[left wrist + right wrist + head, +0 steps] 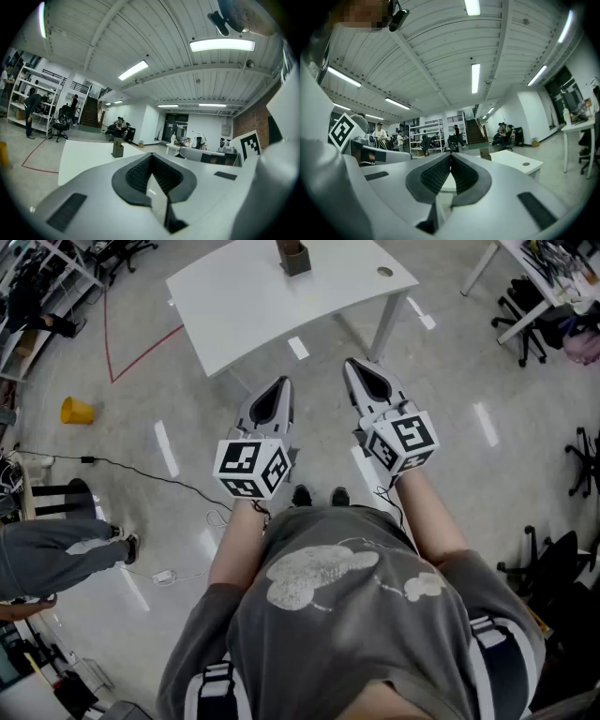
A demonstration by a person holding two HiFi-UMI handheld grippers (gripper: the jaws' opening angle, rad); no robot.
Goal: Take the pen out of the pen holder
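- The pen holder (293,257) is parked near the far edge of the white table (253,306). The pen itself can't really be made out.
- The left gripper (281,382) is held just short of the table's near edge, jaws pressed together, nothing gripped.
- The right gripper (354,364) is held likewise short of the table, jaws closed up, empty.

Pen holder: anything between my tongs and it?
Nothing visible. The pen holder stands far back on the white table; only its bare top and floor separate it from the left tongs and right tongs.
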